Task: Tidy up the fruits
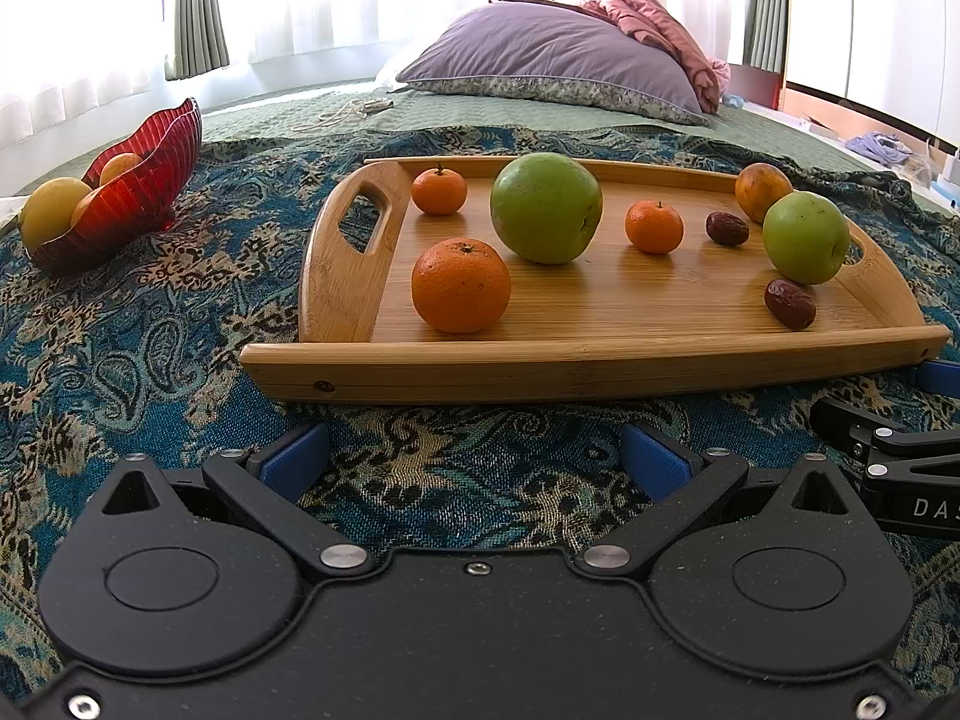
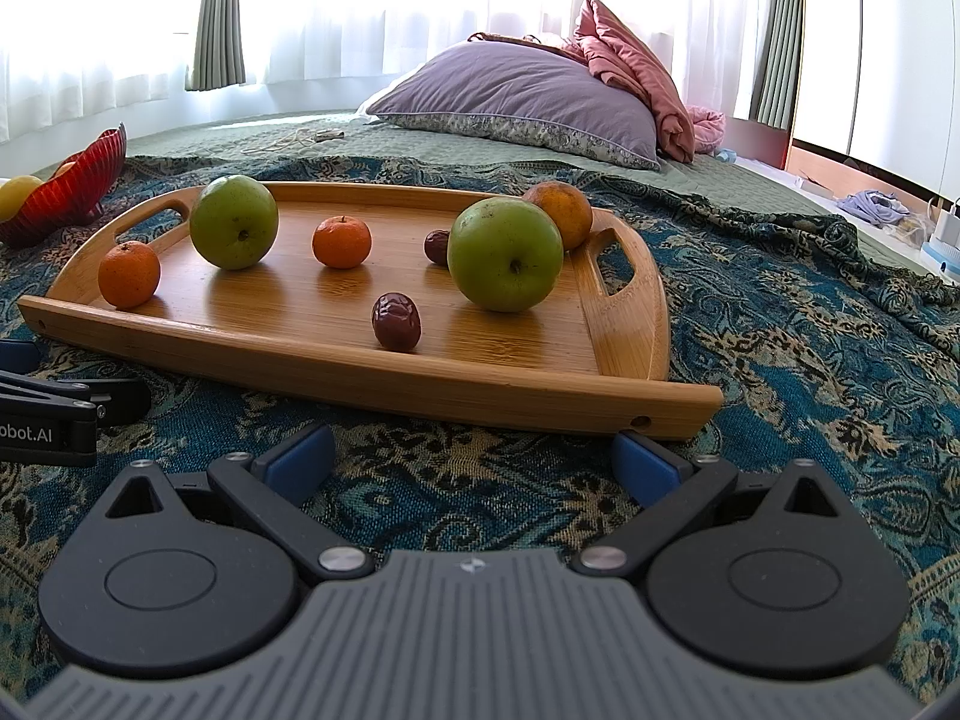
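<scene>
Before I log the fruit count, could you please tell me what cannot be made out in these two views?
- Bowl, left wrist view: its wall hides the fruit inside, so no count. In the right wrist view the frame edge cuts it off.
- Small orange, right wrist view: hidden behind the apple.
- Far orange, both views: part covered by the near apple.
- Window, both views: blown out by glare.

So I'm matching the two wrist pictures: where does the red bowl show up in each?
Left wrist: the red bowl sits at the left edge, left of the wooden tray, holding yellow-orange fruit.
Right wrist: the red bowl is at the far left edge, partly cut off, beyond the tray's left handle.
Shared landmark: the purple pillow behind the tray.
</scene>
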